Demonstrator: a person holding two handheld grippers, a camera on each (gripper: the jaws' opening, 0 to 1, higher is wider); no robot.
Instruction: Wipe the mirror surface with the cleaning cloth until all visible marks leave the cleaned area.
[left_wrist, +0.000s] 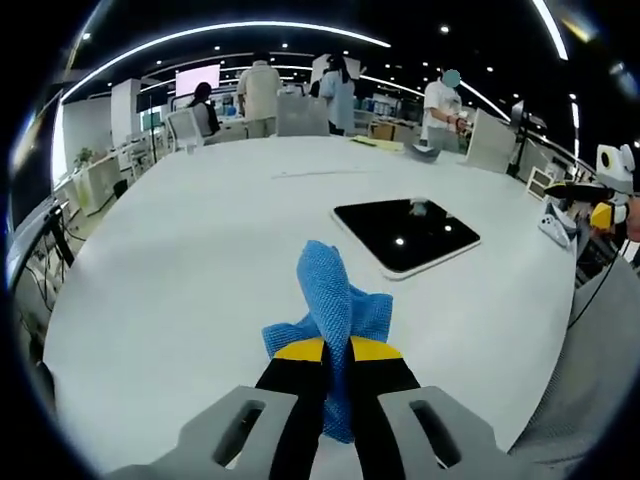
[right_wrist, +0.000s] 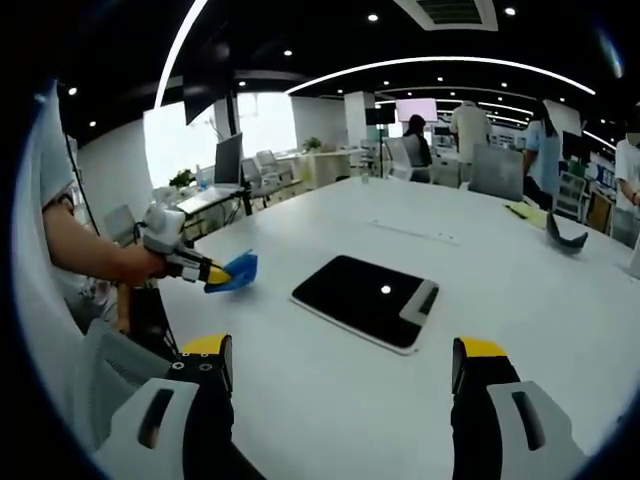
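The left gripper is squeezing the blue cloth tight, holding it over the white table. The right gripper is hanging wide open with nothing in it. Farther out, the dark mirror is lying flat on the table.

Cleaning cloth: bright blue, fine waffle texture. Mirror: glossy black face, thin white edge, grey patch at 1 corner. Tabletop: plain white. Left gripper: black jaws, yellow tips, grey body. Right gripper: same black, yellow, grey.
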